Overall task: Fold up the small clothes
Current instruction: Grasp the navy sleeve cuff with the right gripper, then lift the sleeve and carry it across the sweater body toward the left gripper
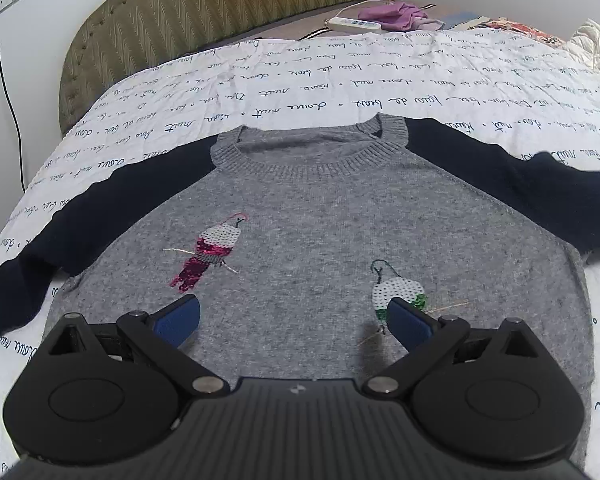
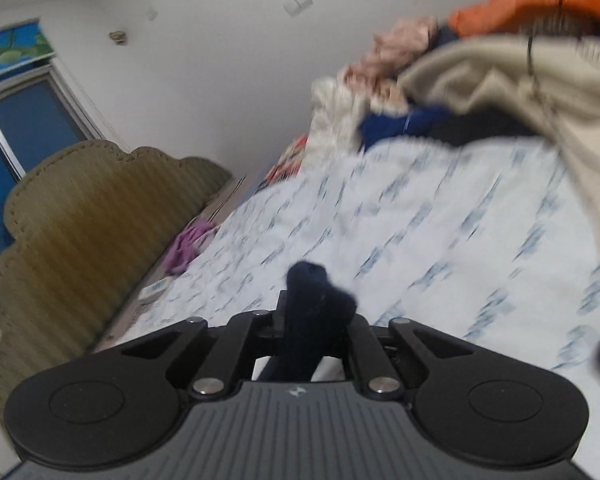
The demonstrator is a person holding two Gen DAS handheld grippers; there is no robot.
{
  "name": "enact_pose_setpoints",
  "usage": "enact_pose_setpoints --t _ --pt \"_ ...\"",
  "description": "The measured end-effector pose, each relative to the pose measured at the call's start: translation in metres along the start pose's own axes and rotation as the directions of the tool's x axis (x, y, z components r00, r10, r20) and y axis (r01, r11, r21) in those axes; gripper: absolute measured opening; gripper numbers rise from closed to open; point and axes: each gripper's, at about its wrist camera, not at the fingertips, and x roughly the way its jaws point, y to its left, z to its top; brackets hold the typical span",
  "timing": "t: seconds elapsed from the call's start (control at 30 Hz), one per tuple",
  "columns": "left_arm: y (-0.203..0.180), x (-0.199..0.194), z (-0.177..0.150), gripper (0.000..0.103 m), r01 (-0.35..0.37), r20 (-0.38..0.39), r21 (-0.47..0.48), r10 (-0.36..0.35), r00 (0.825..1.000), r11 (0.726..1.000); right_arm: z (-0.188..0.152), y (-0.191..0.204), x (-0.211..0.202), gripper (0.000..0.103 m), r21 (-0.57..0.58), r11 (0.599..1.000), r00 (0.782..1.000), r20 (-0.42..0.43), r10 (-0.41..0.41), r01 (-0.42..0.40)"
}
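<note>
Left wrist view is showing us our left gripper [image 1: 294,322] hovering with its jaws spread wide and nothing between them, directly over the lower front of the sweater [image 1: 320,240]. That sweater is lying flat on the bed cover [image 1: 300,68], its neckline well ahead of the jaws and its dark sleeves reaching out to both sides. Ahead, beyond the cover, a purple cloth [image 1: 392,16] is sitting near the headboard [image 1: 220,4]. Our right gripper [image 2: 312,312] is pinching the dark sleeve [image 2: 310,320] between closed jaws, above the blurred cover.
</note>
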Motion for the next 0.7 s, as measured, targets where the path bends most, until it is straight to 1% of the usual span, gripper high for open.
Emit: enact_pose_setpoints --t 0.07,0.13,0.23,0.37,0.47,0.53,0.7 --pt "0.005 0.001 0.000 0.101 0.006 -0.002 -0.015 -0.006 1.000 1.000 -0.003 0.009 -0.009 0.007 -0.058 0.998 1.000 0.008 -0.018 0.019" --pt "0.012 0.002 0.000 0.101 0.019 -0.007 -0.039 -0.019 1.000 0.999 -0.010 0.028 -0.016 0.007 -0.128 0.992 1.000 0.013 -0.008 0.009" --pt "0.021 0.002 -0.001 0.101 0.031 -0.013 -0.073 -0.032 0.999 0.997 -0.026 0.067 -0.031 0.007 -0.256 0.966 0.999 0.019 0.038 -0.032" --pt "0.030 0.001 -0.003 0.101 0.033 -0.017 -0.089 -0.035 0.999 0.995 -0.053 0.117 -0.042 0.007 -0.372 0.923 0.994 -0.002 0.107 -0.100" --pt "0.033 0.001 -0.005 0.101 0.036 -0.016 -0.087 -0.037 0.999 0.996 -0.075 0.150 -0.044 0.007 -0.443 0.883 0.988 -0.052 0.146 -0.153" --pt "0.035 0.000 -0.006 0.101 0.037 -0.015 -0.088 -0.038 0.999 0.995 -0.093 0.167 -0.045 0.007 -0.463 0.865 0.981 -0.100 0.164 -0.192" --pt "0.044 0.000 -0.008 0.101 0.039 -0.019 -0.099 -0.041 0.999 0.994 -0.135 0.209 -0.045 0.007 -0.497 0.818 0.954 -0.219 0.205 -0.290"
